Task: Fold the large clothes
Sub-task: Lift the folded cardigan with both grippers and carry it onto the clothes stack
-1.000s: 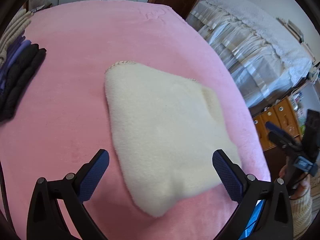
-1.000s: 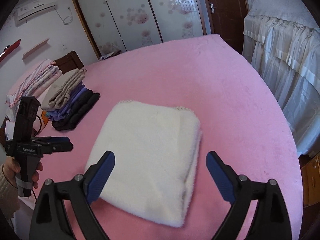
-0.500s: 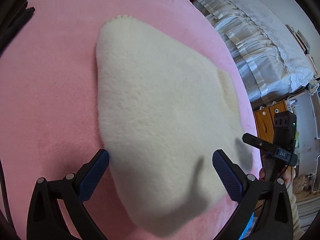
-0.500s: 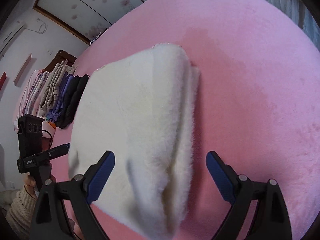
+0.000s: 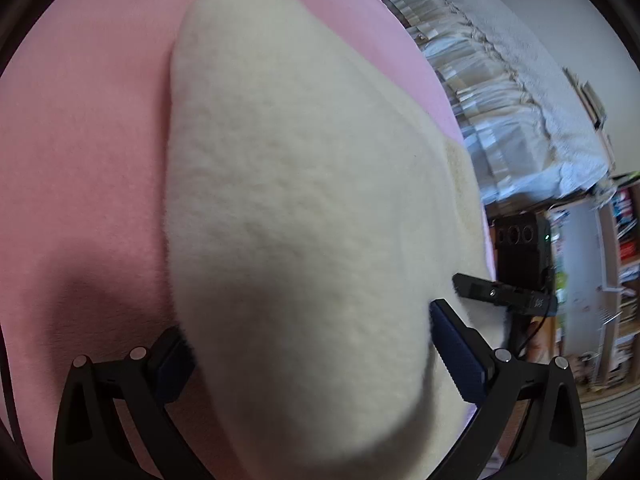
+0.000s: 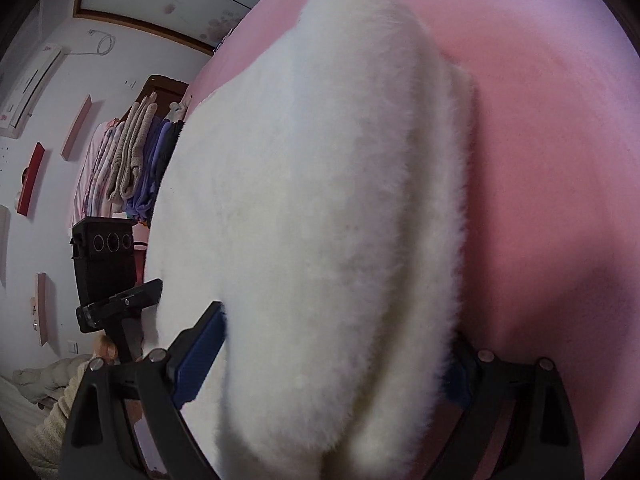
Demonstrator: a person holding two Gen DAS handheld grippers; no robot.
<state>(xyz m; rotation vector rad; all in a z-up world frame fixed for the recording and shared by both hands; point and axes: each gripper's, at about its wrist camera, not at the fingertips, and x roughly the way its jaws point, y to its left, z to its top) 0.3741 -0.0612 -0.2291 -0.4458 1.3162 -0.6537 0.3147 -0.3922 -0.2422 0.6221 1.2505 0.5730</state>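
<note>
1. The folded cream fleece garment [image 5: 304,216] lies on the pink bed [image 5: 80,140]. Both claws straddle its near edge, so the fold looks done and pickup is at hand.
2. Left claw [image 5: 312,354] and right claw [image 6: 332,356] gape wide; next they must close on the bundle.
3. A second ago both hung back; now they're right at the fleece.

A home bedroom: a bed [image 5: 80,160] spread with pink plush, a wall-mounted air conditioner [image 6: 30,80], folded clothes [image 6: 128,164] stacked beside floral wardrobe doors [image 6: 180,0].
</note>
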